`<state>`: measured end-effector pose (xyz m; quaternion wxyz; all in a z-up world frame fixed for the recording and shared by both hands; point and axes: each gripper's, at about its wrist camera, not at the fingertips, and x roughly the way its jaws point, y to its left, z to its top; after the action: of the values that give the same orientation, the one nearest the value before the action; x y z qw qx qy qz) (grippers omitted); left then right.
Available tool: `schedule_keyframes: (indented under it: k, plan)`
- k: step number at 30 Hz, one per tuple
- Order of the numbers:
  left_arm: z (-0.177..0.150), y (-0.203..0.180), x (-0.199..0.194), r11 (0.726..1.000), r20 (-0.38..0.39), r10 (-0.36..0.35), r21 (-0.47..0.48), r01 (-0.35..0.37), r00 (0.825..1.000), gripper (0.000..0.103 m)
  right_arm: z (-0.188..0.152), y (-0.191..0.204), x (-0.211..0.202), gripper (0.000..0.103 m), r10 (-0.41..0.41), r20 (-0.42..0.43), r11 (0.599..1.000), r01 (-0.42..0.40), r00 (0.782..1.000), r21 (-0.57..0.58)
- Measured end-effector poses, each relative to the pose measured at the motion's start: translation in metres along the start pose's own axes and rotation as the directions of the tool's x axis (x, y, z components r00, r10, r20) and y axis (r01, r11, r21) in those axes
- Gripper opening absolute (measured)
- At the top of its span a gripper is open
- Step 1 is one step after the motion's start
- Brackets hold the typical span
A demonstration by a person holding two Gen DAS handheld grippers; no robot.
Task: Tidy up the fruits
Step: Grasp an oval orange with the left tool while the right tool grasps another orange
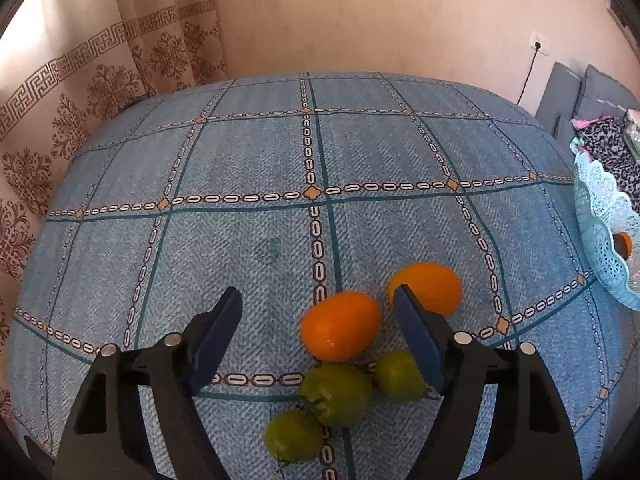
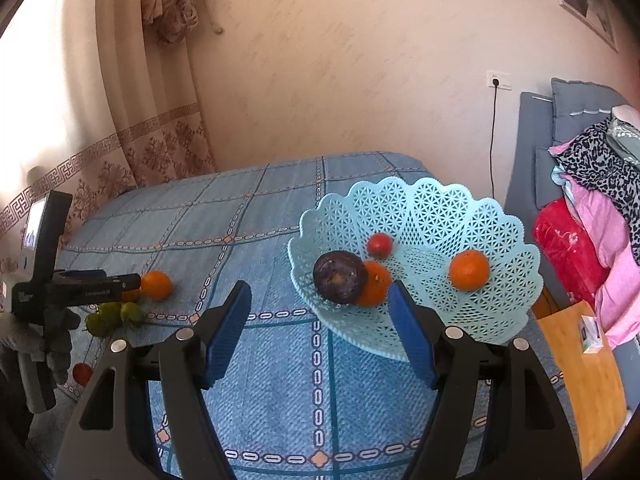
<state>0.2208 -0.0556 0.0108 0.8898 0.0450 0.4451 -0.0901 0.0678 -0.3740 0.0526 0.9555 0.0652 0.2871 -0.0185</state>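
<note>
In the left wrist view two orange fruits (image 1: 340, 326) (image 1: 430, 286) and three green fruits (image 1: 336, 392) lie on the blue checked tablecloth (image 1: 248, 160). My left gripper (image 1: 318, 304) is open above them, and the nearer orange lies between its fingers. In the right wrist view a light blue lattice basket (image 2: 420, 216) holds a dark purple fruit (image 2: 340, 276), two orange fruits (image 2: 469, 270), and a small red fruit (image 2: 379, 244). My right gripper (image 2: 320, 300) is open and empty just in front of the basket. The left gripper (image 2: 80, 284) shows at far left over the loose fruit.
A red fruit (image 2: 82, 374) lies near the table's left edge. The basket's edge (image 1: 600, 216) shows at the right of the left wrist view. A curtain (image 1: 80, 92) hangs behind the table. A sofa with piled clothes (image 2: 592, 184) and a wooden stool (image 2: 580, 368) stand at right.
</note>
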Motion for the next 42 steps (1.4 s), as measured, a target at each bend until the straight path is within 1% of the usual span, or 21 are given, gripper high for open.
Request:
schedule_keyframes:
  k: [2,4,8,10,12,15,18,20,22,27,30,32,34,38,41,42]
  plan:
    - [0.0,0.001,0.0,1.0,-0.004,-0.015,-0.001,0.015,1.0,0.071,-0.001,0.003,0.0,0.072,0.003,-0.004,1.0,-0.003,1.0,-0.006]
    - [-0.001,0.003,0.0,0.999,-0.006,-0.032,0.004,0.032,0.999,0.07,-0.002,0.004,0.001,0.072,0.008,-0.007,1.0,-0.008,1.0,-0.011]
    - [-0.008,0.006,-0.001,0.999,-0.012,-0.04,0.005,0.04,0.999,0.071,-0.003,0.005,0.002,0.072,0.013,-0.014,1.0,-0.013,1.0,-0.016]
    - [-0.011,0.011,-0.001,0.998,-0.012,-0.06,-0.007,0.06,0.998,0.073,-0.004,0.007,0.004,0.072,0.013,-0.02,1.0,-0.014,1.0,-0.017]
    - [-0.012,0.012,-0.002,0.998,-0.008,-0.059,-0.013,0.059,0.998,0.073,-0.005,0.008,0.005,0.072,0.014,-0.025,1.0,-0.015,1.0,-0.021]
    - [-0.012,0.008,-0.001,0.999,-0.012,-0.052,0.011,0.052,0.999,0.073,-0.006,0.012,0.006,0.072,0.019,-0.031,0.999,-0.02,0.999,-0.031]
    - [-0.013,0.003,0.004,0.997,-0.025,-0.072,0.027,0.073,0.997,0.063,-0.007,0.017,0.006,0.072,0.026,-0.035,0.999,-0.028,0.999,-0.042]
    - [-0.014,0.002,0.005,0.995,-0.027,-0.099,0.02,0.1,0.995,0.05,-0.009,0.018,0.006,0.072,0.034,-0.042,0.999,-0.036,0.999,-0.04]
    - [-0.013,0.004,0.005,0.988,-0.032,-0.152,0.006,0.152,0.988,0.041,-0.01,0.02,0.006,0.072,0.028,-0.045,0.998,-0.03,0.999,-0.048]
    - [-0.017,0.005,0.0,0.985,-0.007,-0.172,0.007,0.172,0.985,0.041,-0.006,0.024,0.007,0.072,0.026,-0.051,0.999,-0.028,0.998,-0.046]
    - [-0.018,0.008,-0.009,0.99,0.031,-0.143,0.012,0.142,0.989,0.041,-0.002,0.029,0.006,0.072,0.006,-0.031,0.998,-0.008,1.0,-0.06]
    - [-0.016,0.011,-0.02,0.993,0.073,-0.115,0.014,0.115,0.991,0.041,0.002,0.035,0.008,0.072,0.019,-0.033,0.998,-0.021,0.999,-0.064]
    - [-0.013,0.017,-0.028,0.995,0.103,-0.103,0.006,0.103,0.989,0.041,0.006,0.043,0.013,0.072,0.045,-0.051,0.997,-0.048,0.998,-0.066]
    - [-0.009,0.022,-0.042,0.998,0.16,-0.053,-0.011,0.056,0.986,0.041,0.011,0.065,0.027,0.072,0.106,-0.094,0.991,-0.114,0.99,-0.077]
    - [-0.009,0.029,-0.051,0.999,0.195,-0.009,-0.033,0.016,0.981,0.041,0.014,0.082,0.043,0.072,0.159,-0.144,0.983,-0.17,0.977,-0.068]
    - [-0.01,0.031,-0.053,0.999,0.2,0.003,-0.039,0.005,0.98,0.041,0.014,0.089,0.052,0.072,0.179,-0.17,0.98,-0.191,0.969,-0.057]
